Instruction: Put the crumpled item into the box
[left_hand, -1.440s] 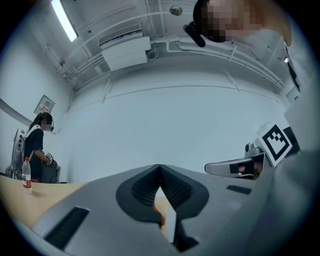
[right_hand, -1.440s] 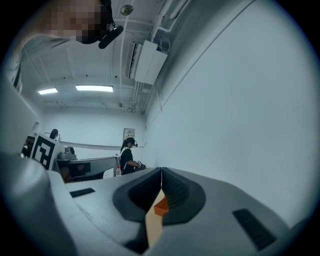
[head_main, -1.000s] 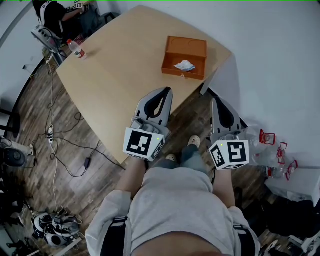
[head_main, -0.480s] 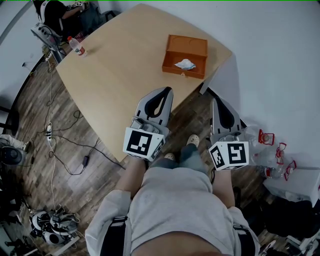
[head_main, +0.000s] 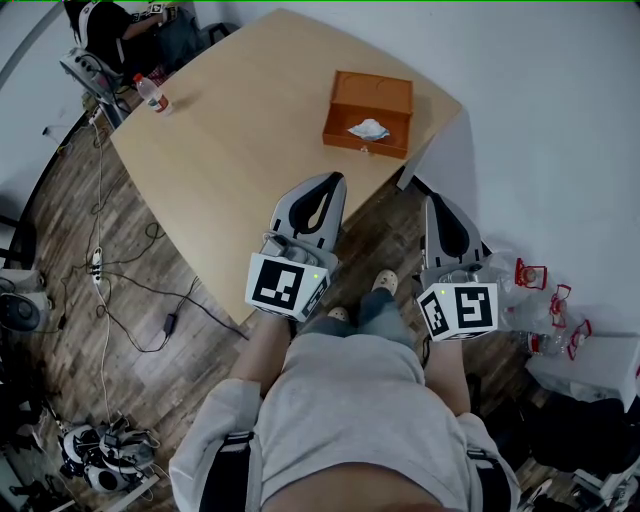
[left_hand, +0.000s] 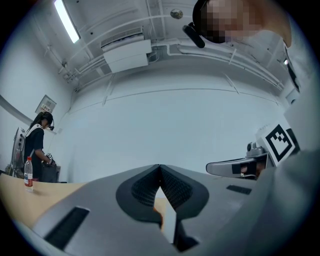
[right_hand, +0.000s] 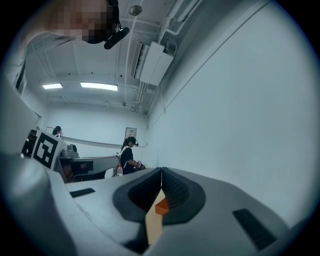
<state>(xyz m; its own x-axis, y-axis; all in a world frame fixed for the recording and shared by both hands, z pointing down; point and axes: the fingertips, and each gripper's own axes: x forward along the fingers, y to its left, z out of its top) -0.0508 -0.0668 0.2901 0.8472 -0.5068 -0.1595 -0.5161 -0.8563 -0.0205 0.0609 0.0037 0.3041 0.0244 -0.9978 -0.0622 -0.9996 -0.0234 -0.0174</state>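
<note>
Head view, one box, one crumpled item inside, two grippers

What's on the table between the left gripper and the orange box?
Nothing. In the head view, only bare wooden table lies between the left gripper and the orange box, which holds the crumpled white item.

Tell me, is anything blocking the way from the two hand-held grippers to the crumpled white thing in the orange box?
Nothing visible. Only bare table and floor lie between the left hand-held gripper, the right hand-held gripper and the crumpled item, already inside the open orange box. The bottle stands far aside.
</note>
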